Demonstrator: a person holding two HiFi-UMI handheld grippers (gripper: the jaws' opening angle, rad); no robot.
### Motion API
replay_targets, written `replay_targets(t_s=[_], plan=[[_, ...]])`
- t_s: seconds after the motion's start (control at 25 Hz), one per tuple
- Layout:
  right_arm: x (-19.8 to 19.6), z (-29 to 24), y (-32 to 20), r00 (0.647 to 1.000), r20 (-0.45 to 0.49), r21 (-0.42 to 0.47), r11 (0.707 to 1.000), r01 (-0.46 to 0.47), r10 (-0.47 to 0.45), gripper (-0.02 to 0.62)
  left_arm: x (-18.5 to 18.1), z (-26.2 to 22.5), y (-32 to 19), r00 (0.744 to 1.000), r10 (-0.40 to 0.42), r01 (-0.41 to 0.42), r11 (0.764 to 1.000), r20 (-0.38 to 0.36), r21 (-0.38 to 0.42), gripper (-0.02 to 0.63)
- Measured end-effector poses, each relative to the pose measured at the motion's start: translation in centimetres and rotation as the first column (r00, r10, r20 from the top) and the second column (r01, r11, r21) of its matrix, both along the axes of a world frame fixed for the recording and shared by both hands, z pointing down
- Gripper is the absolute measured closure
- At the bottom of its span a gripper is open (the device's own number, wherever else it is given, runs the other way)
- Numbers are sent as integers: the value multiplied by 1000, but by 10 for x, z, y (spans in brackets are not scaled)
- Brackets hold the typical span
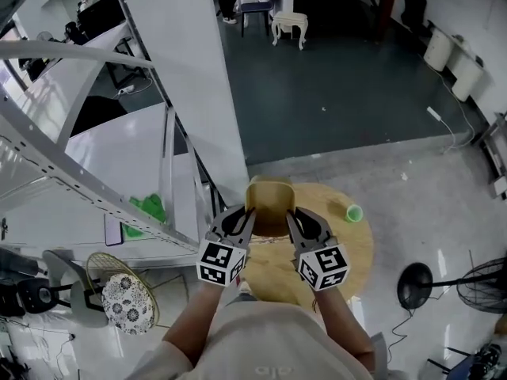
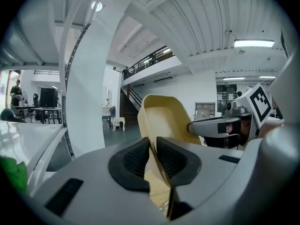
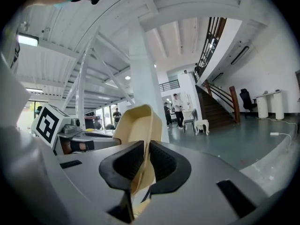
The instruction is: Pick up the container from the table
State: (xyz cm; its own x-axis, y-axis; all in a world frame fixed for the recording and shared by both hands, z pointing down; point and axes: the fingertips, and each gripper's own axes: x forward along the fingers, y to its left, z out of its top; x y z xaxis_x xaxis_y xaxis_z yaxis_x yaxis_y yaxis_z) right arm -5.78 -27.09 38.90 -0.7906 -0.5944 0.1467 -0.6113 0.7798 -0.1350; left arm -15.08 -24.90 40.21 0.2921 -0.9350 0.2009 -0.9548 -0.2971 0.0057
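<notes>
The tan container (image 1: 269,200) is being held off the round table (image 1: 358,248), apparently lifted as required, its opposite walls being clamped by the left gripper (image 1: 244,218) and the right gripper (image 1: 299,222).

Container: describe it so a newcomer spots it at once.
Find the round wooden table low in the head view. Above it, the left gripper and right gripper clamp a pale yellow container by its side walls. Unlike the small green cup nearby, it is boxy and held.
</notes>
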Motion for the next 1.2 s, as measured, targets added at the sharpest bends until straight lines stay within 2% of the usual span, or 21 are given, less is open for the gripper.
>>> replay_targets(t_s=[0.44, 1.2], plan=[[-20, -18, 24, 998, 13, 63, 996, 65, -66, 529, -21, -20, 26, 999, -53, 53, 997, 6, 49, 546], [-33, -17, 29, 997, 13, 68, 995, 70, -71, 529, -33, -24, 32, 999, -52, 51, 996, 0, 70, 549]])
